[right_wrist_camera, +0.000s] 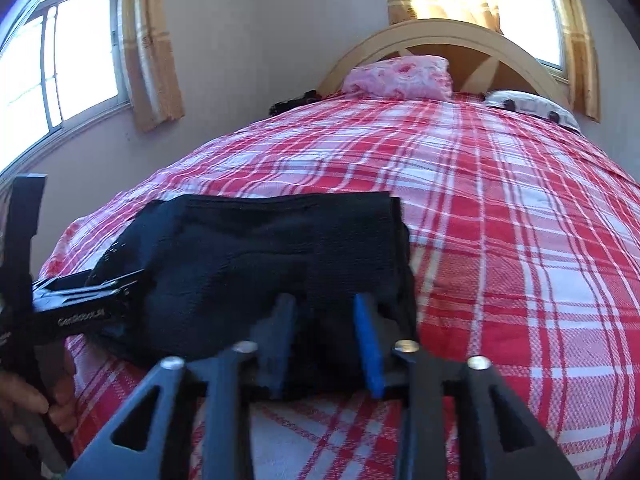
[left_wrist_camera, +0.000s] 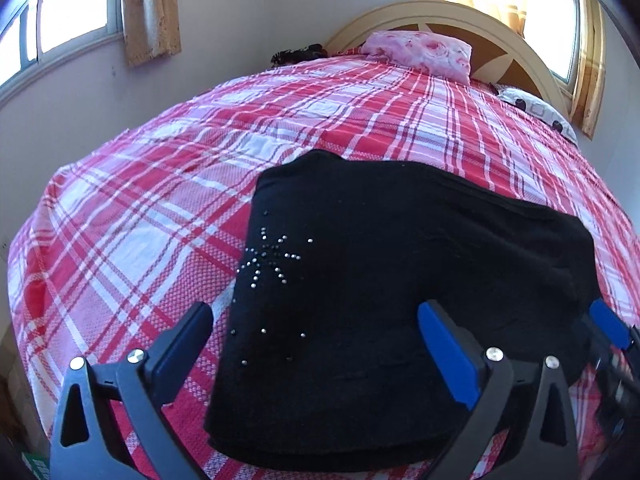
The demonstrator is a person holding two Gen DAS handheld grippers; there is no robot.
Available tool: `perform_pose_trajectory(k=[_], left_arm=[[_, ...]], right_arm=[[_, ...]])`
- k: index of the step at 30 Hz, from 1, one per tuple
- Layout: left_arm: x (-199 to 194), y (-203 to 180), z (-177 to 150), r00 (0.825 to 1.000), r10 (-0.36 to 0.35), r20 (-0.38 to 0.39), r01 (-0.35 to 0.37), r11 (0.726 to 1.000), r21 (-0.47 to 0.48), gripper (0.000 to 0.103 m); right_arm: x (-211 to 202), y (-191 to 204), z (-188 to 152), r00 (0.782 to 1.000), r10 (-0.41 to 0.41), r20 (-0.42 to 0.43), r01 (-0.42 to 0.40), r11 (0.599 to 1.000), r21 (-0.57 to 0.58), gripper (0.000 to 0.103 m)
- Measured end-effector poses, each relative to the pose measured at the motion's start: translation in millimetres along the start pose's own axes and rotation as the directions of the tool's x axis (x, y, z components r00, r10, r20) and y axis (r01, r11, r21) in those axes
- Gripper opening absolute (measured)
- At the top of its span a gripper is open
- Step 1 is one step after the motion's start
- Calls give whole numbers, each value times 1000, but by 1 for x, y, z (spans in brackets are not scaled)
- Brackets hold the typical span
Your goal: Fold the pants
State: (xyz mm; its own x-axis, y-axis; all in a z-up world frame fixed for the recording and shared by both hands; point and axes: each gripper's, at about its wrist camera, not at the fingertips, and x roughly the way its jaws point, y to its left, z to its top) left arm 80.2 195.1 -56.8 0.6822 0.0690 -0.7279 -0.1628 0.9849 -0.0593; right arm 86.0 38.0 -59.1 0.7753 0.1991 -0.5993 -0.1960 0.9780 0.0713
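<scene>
Black pants (left_wrist_camera: 400,280) with a silver stud star lie folded into a thick rectangle on the red plaid bed; they also show in the right wrist view (right_wrist_camera: 260,264). My left gripper (left_wrist_camera: 316,344) is wide open, its jaws straddling the near left edge of the pants, empty. My right gripper (right_wrist_camera: 326,340) is open with a narrower gap, its blue-padded fingers (right_wrist_camera: 368,344) at the near right corner of the pants, holding nothing. The right gripper shows at the left view's right edge (left_wrist_camera: 612,328), the left gripper at the right view's left edge (right_wrist_camera: 80,296).
The bed (left_wrist_camera: 160,220) has a red, pink and white plaid cover. A pink pillow (left_wrist_camera: 420,54) and a patterned pillow (left_wrist_camera: 540,112) lie by the arched headboard (left_wrist_camera: 520,48). A dark item (left_wrist_camera: 296,54) lies at the far edge. Curtained windows flank the wall.
</scene>
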Motion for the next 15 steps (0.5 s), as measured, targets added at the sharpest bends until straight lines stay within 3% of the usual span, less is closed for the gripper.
perform_pose_trajectory(k=[1,2,5,7,15], left_arm=[[-3,0,0,1000,3,0,-3,1000,-2,103],[-7,-1,-1,1000,11,8,-11,1000,7,103],[-27,-9,-8,994,79,70,-85,993,87,103],[-39,-14,-13,990,103,96,-116,984,133,103],[-82,-15,-18,984,83,158,-105,986,131,103]], right_arm=[[0,5,0,1000,19,-6,-19,999,-28,69],[-1,13,0,1000,22,-20,-24,998,-66,74],[-13,32,-7,998,-56,-6,54,987,-150,74],[-23,37,-13,998,-56,1,56,988,-147,74],[-75,16,-15,996,-23,90,15,995,98,74]])
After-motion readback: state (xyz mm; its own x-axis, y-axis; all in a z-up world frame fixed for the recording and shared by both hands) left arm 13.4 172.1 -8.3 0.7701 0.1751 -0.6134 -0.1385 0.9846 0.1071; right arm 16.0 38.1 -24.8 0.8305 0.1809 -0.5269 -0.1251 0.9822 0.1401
